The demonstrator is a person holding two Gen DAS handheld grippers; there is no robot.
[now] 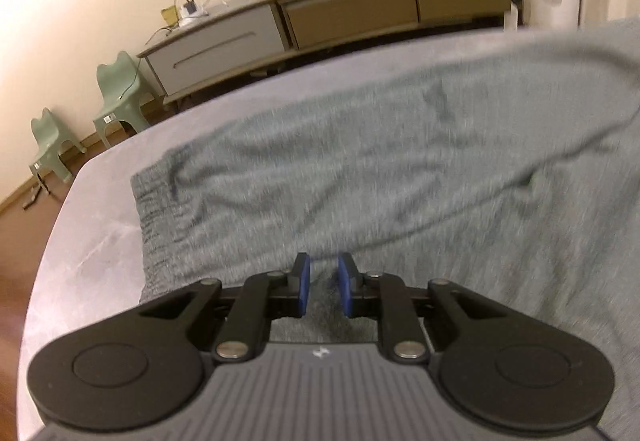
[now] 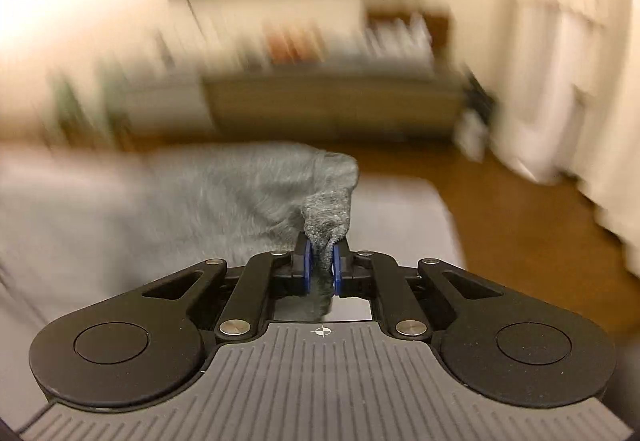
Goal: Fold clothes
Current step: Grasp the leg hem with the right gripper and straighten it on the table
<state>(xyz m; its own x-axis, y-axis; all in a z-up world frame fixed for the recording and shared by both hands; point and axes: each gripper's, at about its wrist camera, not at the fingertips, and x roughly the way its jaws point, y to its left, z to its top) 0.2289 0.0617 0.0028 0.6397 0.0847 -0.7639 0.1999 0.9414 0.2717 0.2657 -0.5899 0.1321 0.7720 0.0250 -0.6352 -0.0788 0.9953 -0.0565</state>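
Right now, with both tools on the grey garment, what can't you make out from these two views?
- Left wrist view: whether the left tool pinches the grey garment; its blue pads stand apart with knit between, the contact blurred.
- Left wrist view: the garment's right end, cut off by the frame edge.
- Right wrist view: the cabinet and everything on it, smeared by motion blur.
- Right wrist view: the garment's type, since only a bunched end shows beyond the right tool.
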